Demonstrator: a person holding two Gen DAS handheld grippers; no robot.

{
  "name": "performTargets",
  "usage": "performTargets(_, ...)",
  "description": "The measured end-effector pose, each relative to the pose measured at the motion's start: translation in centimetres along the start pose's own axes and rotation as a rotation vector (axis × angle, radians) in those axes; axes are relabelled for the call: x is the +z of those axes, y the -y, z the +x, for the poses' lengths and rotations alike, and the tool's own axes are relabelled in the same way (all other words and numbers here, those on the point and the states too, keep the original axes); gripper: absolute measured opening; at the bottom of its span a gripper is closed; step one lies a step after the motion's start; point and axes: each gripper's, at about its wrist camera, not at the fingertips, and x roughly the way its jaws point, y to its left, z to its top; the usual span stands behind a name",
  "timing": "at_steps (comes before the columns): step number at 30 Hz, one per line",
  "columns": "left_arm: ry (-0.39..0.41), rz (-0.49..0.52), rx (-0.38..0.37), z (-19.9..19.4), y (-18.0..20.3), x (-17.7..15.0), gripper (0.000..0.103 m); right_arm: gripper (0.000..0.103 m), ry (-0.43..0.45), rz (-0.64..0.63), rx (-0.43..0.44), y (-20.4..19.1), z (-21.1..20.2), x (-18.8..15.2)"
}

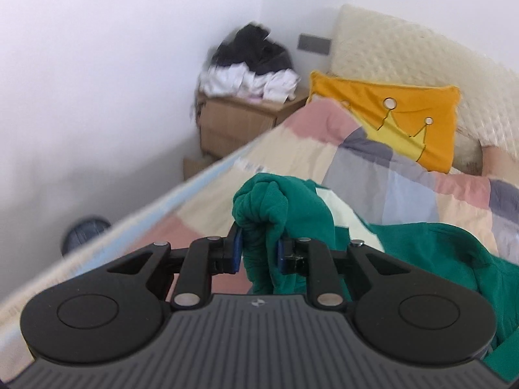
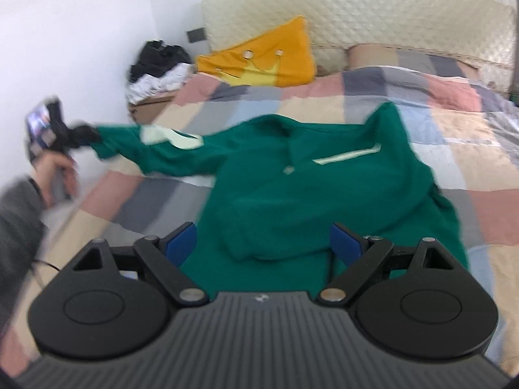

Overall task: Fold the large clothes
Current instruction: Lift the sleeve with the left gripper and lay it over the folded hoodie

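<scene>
The green sweatshirt (image 2: 324,175) lies spread on the patchwork quilt (image 2: 454,110) of the bed, chest up, with pale stripes across the front and on one sleeve. Taking the sweatshirt as the landmark: its body sits in the middle of the quilt, its hem nearest the right tongs, its collar towards the headboard (image 2: 356,9).

The left tongs (image 1: 259,253) are pinched tight on the bunched cuff of the sweatshirt's sleeve (image 1: 259,207), blue pads (image 1: 236,249) pressing the cloth from both sides, the fabric rising in a knot above them. Seen from the right wrist, that sleeve is drawn out taut sideways from the body, lifted off the quilt and reaching past the bed's edge, where a hand (image 2: 55,168) in a grey sleeve grips the tool.

The right tongs (image 2: 262,243) stand wide apart just over the sweatshirt's lower hem, one blue pad (image 2: 181,243) to each side of a fold of cloth; the pads do not press it and nothing is held.

Beyond the sweatshirt's collar an orange cushion (image 2: 279,55) with a yellow crown leans against the headboard. Off the side of the drawn-out sleeve, against the white wall, a wooden nightstand (image 1: 233,123) carries a heap of dark and white clothes (image 1: 253,61).
</scene>
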Motion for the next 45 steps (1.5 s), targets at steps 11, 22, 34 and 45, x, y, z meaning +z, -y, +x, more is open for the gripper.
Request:
performTargets(11, 0.180, 0.287, -0.094, -13.3, 14.5, 5.3, 0.023, 0.090, 0.045, 0.056, -0.055, 8.6, 1.9, -3.2)
performTargets(22, 0.271, 0.550, -0.318, -26.9, 29.9, 1.1, 0.023, 0.090, 0.135, 0.143, -0.011, 16.1, 1.8, -5.9)
performTargets(34, 0.097, 0.620, -0.629, -30.7, 41.1, -12.6, 0.023, 0.090, 0.226, 0.248, -0.098, 22.2, -0.1, -6.9)
performTargets(45, -0.144, 0.567, -0.705, -22.6, 44.4, -23.1, 0.025, 0.090, 0.221, 0.362, -0.131, 27.6, 1.7, -7.1)
